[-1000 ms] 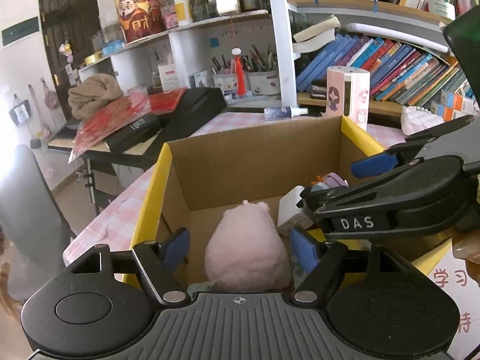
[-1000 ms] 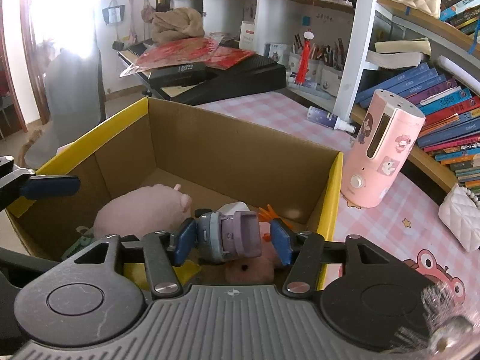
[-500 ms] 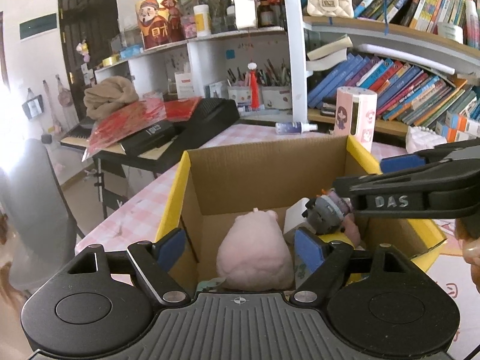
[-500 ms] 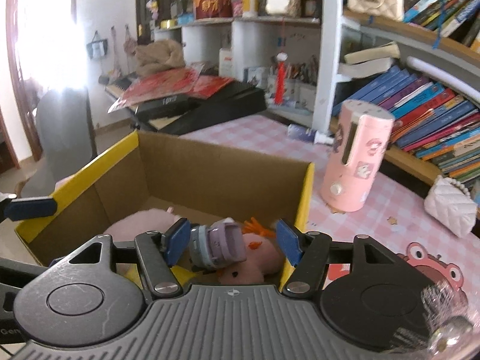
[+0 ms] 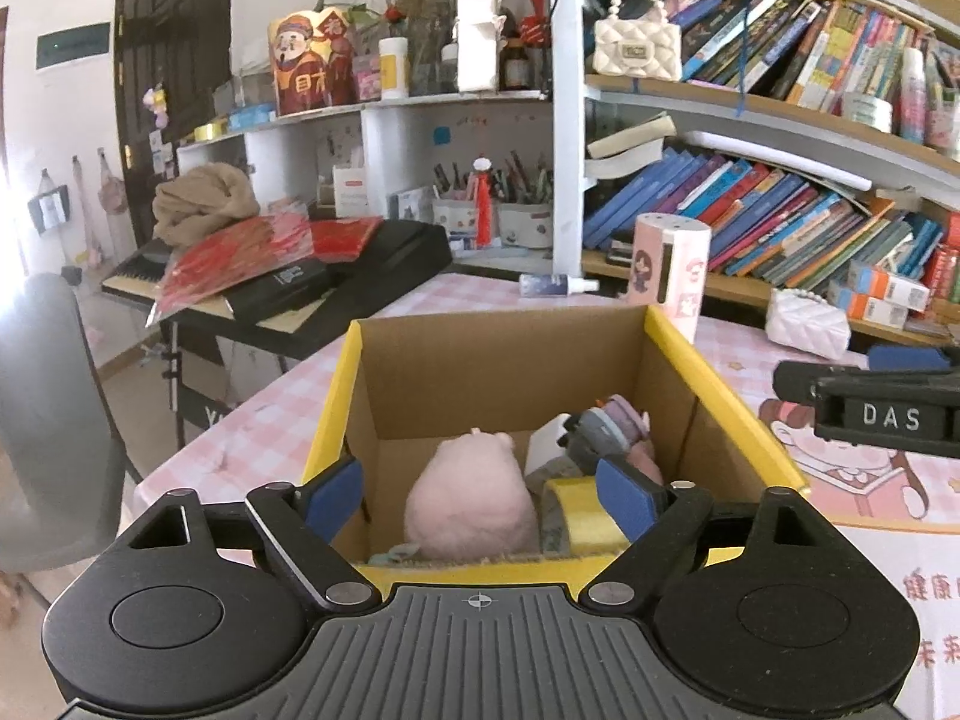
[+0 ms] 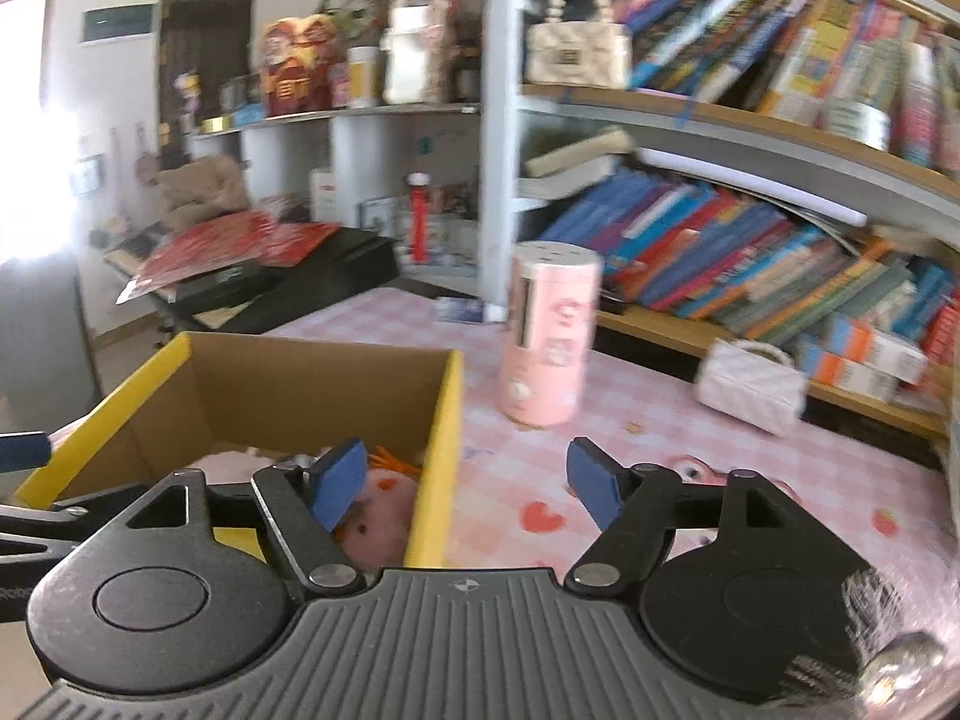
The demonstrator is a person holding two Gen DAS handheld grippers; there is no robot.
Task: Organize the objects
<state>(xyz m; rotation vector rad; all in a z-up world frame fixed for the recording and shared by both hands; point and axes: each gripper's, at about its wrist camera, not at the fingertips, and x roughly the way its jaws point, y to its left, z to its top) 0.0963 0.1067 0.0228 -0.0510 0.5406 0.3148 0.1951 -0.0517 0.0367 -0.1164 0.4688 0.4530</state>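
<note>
Purple toy (image 5: 612, 420) beyond left tool (image 5: 480, 495)

Cardboard box (image 5: 516, 372): I count 1
Pink plush (image 5: 471, 495) in box: 1
Purple-grey toy (image 5: 609, 427) in box: 1
Yellow tape roll (image 5: 579, 510) in box: 1
Pink canister (image 6: 549, 333) on table: 1
White quilted purses (image 5: 807, 324): I see 2, the other on the shelf
Spray bottle (image 5: 558, 284): 1
</note>
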